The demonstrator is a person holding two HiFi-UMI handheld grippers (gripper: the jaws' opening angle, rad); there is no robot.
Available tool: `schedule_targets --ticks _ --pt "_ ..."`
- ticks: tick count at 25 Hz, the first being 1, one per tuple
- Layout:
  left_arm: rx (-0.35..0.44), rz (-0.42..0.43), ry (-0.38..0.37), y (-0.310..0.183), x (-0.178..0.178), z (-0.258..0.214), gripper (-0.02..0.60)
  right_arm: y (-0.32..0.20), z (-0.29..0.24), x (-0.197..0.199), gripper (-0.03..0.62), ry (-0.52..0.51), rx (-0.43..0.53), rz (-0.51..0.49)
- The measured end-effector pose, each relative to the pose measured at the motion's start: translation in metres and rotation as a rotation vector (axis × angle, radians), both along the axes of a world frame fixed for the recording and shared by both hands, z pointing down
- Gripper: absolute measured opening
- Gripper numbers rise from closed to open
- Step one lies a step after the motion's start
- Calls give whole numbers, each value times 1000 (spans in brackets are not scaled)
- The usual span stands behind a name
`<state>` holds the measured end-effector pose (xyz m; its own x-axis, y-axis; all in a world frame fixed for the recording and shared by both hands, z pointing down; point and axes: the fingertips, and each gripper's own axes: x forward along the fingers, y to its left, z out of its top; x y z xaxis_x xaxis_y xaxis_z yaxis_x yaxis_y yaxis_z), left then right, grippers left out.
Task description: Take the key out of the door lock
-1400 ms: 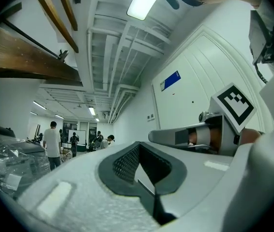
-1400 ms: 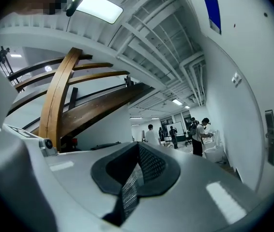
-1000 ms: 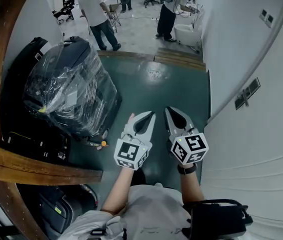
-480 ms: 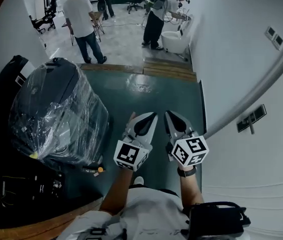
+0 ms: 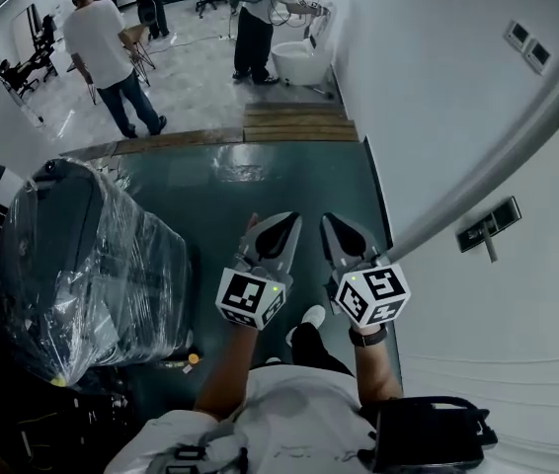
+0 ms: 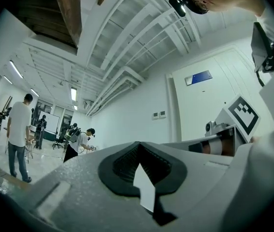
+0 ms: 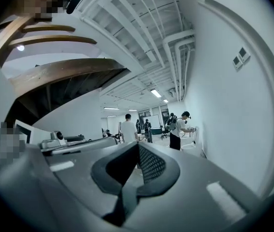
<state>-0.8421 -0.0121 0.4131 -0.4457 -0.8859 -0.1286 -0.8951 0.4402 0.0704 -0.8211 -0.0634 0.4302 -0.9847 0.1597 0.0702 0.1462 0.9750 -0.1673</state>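
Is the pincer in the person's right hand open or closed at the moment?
Closed: the right gripper shows its two jaws meeting at the tip, with nothing held between them.

An open lab or office workspace: strip lights (image 6: 73, 94) on bare white ceiling beams (image 6: 127, 37), a whiteboard (image 7: 152, 120) far back centre, plastic-wrapped black furniture (image 5: 72, 265) at the head view's left.

No words, numbers or brand names can be read anywhere. A blue sign (image 6: 198, 77) on the white wall (image 6: 142, 105) is too small to make out.
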Motion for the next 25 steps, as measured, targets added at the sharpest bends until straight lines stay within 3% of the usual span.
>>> schedule_targets --ticks 6,10,14,18,21,25 --pt "-49 65 7 -72 -39 -4 0 -88 -21 -62 5 -59 -57 83" --pt "-27 47 -38 -117 -79 -26 0 -139 -50 -97 5 -138 -45 85" --pt "3 97 -27 -172 -98 -25 0 -194 -29 -101 5 -109 -43 151" --pt "-27 256 43 -254 -84 1 0 -264 -3 -76 5 -49 -62 293" --pt "-53 388 27 -314 -58 5 0 -319 -3 -41 5 -60 -69 434" --pt "-30 613 17 -383 -16 2 0 -385 7 23 5 -61 -116 686"
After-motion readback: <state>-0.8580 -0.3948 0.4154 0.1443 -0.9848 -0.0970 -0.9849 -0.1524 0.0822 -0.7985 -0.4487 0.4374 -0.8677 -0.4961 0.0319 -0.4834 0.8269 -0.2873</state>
